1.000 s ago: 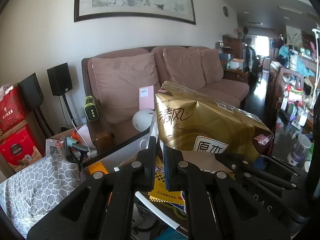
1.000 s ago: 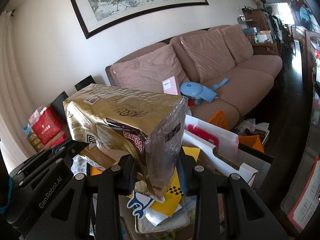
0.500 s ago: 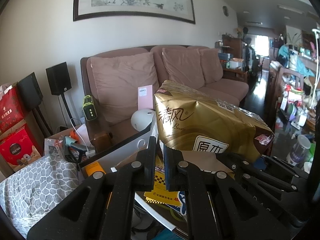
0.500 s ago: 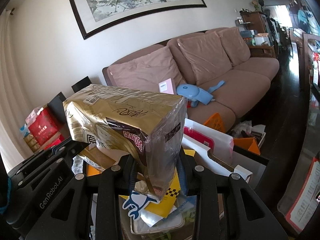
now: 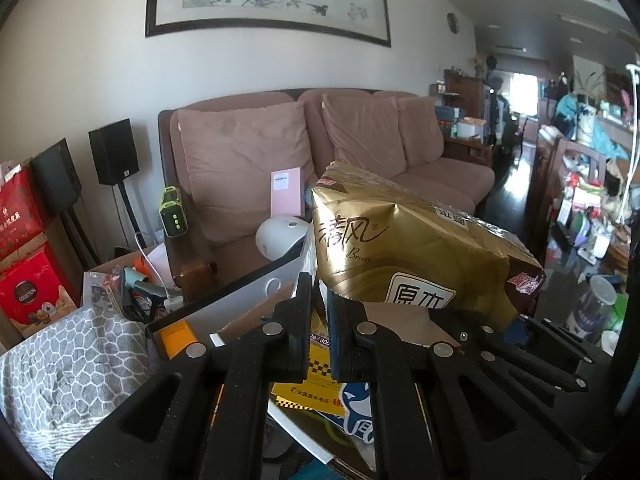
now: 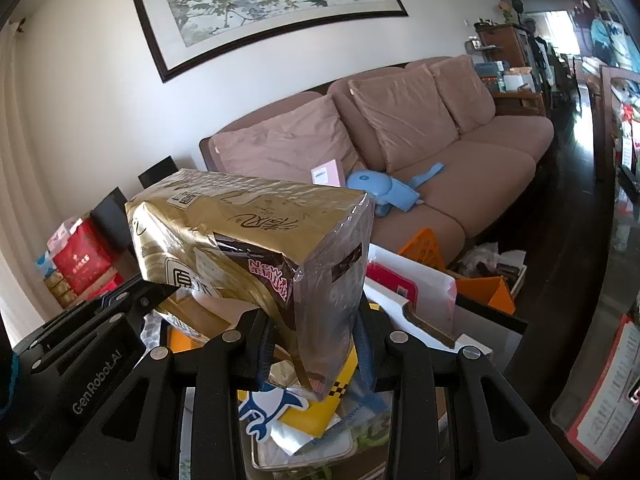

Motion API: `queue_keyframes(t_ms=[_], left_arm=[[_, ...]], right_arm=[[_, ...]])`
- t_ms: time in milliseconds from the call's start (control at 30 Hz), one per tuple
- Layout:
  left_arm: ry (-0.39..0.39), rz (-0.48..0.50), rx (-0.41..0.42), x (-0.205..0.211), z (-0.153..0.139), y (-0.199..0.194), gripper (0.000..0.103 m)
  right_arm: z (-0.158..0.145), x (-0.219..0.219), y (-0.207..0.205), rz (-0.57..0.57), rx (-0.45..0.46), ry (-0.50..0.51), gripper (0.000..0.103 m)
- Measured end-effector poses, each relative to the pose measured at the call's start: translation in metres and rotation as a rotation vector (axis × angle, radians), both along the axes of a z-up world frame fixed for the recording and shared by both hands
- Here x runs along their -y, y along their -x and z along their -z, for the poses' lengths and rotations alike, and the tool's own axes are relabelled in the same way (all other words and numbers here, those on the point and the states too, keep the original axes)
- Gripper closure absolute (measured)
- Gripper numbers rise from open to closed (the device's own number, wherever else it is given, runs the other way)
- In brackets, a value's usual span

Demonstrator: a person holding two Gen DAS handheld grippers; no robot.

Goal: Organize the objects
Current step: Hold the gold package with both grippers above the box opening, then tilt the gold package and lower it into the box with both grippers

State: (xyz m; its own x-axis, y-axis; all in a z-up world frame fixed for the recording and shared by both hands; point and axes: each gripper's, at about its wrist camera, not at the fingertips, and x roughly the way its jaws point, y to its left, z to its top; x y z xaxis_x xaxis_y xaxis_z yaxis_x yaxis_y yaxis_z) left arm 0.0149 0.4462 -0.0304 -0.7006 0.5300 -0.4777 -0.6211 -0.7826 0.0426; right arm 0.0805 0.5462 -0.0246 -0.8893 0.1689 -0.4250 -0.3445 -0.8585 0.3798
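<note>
A gold foil tissue pack (image 5: 400, 240) hangs in the air between both grippers, above a cluttered pile. My left gripper (image 5: 318, 292) is shut, pinching the thin wrapper seam at the pack's left end. In the right wrist view the same tissue pack (image 6: 240, 220) reaches away to the left, and my right gripper (image 6: 312, 316) is shut on its near end, one pad against each side. The left gripper's black body (image 6: 100, 320) shows under the pack's far end. The pack's underside is hidden.
Yellow leaflets (image 6: 320, 412) and papers lie under the pack. A white paper bag (image 6: 412, 284) and orange pieces (image 6: 424, 248) sit to the right. Behind is a pink sofa (image 5: 248, 168) with a pink box (image 5: 285, 194), a white dome (image 5: 280, 236) and a blue toy (image 6: 384, 192). A grey patterned cloth (image 5: 72, 360) and red boxes (image 5: 28, 288) lie to the left.
Both grippers keep the same hold on the tissue pack. The room behind shifts only slightly in the right wrist view.
</note>
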Motion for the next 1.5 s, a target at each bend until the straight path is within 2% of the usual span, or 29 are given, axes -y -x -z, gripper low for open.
queue_keyframes(t_ms=[467, 933, 1133, 1233, 1400, 1500], left_arm=[[-0.01, 0.004, -0.011, 0.0, -0.006, -0.007, 0.096], [-0.02, -0.001, -0.069, 0.019, -0.013, -0.033, 0.097], [-0.011, -0.023, -0.017, 0.024, -0.008, -0.019, 0.097], [0.021, -0.019, 0.046, 0.023, 0.003, -0.007, 0.097], [0.024, -0.025, 0.137, 0.027, 0.019, 0.013, 0.097], [0.044, -0.013, 0.16, 0.025, 0.025, 0.018, 0.096]], right_arm=[[-0.002, -0.004, -0.007, 0.002, -0.022, 0.001, 0.069], [-0.007, 0.004, -0.002, -0.044, -0.032, -0.03, 0.07], [-0.006, 0.007, 0.001, -0.092, -0.031, -0.018, 0.074], [-0.005, 0.008, 0.002, -0.094, -0.021, -0.022, 0.074], [-0.001, 0.006, 0.003, -0.094, -0.003, -0.009, 0.074], [0.001, 0.008, 0.005, -0.092, 0.013, -0.012, 0.074]])
